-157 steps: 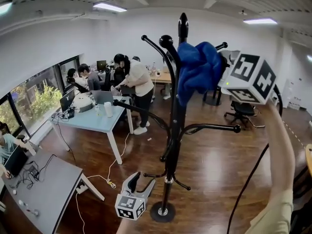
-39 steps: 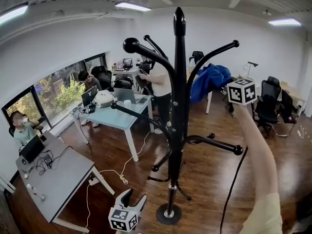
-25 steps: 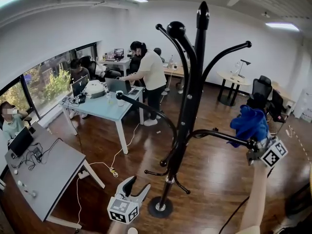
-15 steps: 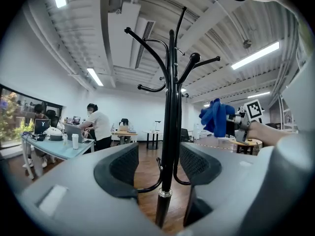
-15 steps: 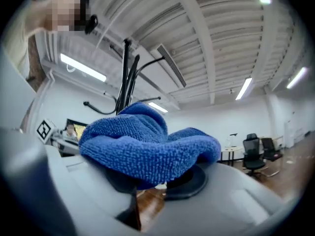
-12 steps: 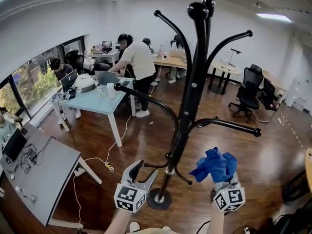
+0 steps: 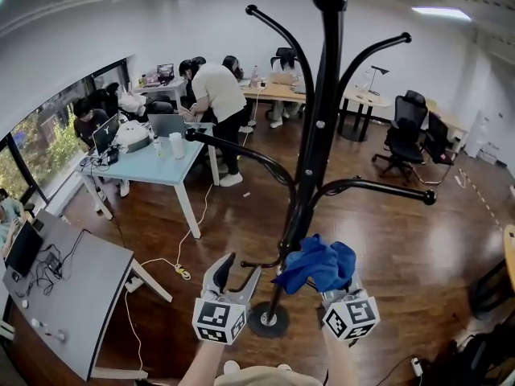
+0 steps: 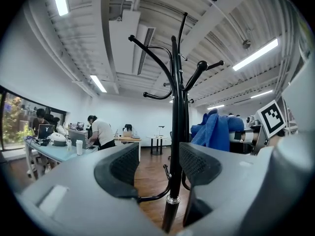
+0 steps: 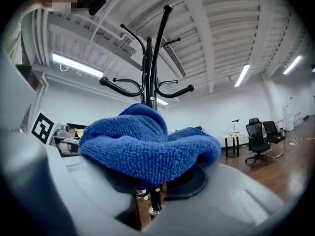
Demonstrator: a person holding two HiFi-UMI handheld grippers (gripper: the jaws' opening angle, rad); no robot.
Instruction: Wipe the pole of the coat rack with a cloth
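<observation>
Claws sat nearest, low in the head view, each carrying its marker cube. The right claw [image 7: 331, 289] was clamped on a bunched blue cloth [image 7: 316, 262]. In the right gripper view the cloth [image 9: 147, 142] was heaped over that claw [image 9: 158, 182] and covered most of both jaws, which stood close together beneath it. The left claw [image 7: 236, 270] held nothing. Its jaws were spread wide, and in the left gripper view the gap of the claw [image 8: 158, 167] framed the lower part of the pole [image 8: 175, 132], which stood beyond the jaws rather than between them. The cloth [image 8: 213, 131] showed to the right of the pole in that view.

Just past the claws rose the black coat rack, its pole [image 7: 321, 127] running from a round base [image 7: 268, 321] on the dark wooden floor [image 7: 386, 240] up past the curved hooks. In the head view the cloth lay across the pole's low part, above the base; whether it pressed on the metal I could not tell. In the right gripper view the pole [image 9: 149, 73] climbed straight up behind the cloth.

Left of the rack stood a grey table [image 7: 68, 284] with cables, then a pale blue table [image 7: 153, 166] bearing a laptop and a cup. Farther back a person in a white top [image 7: 216, 92] bent over a table, others sat by the window, and black office chairs [image 7: 406, 131] stood at the far right.
</observation>
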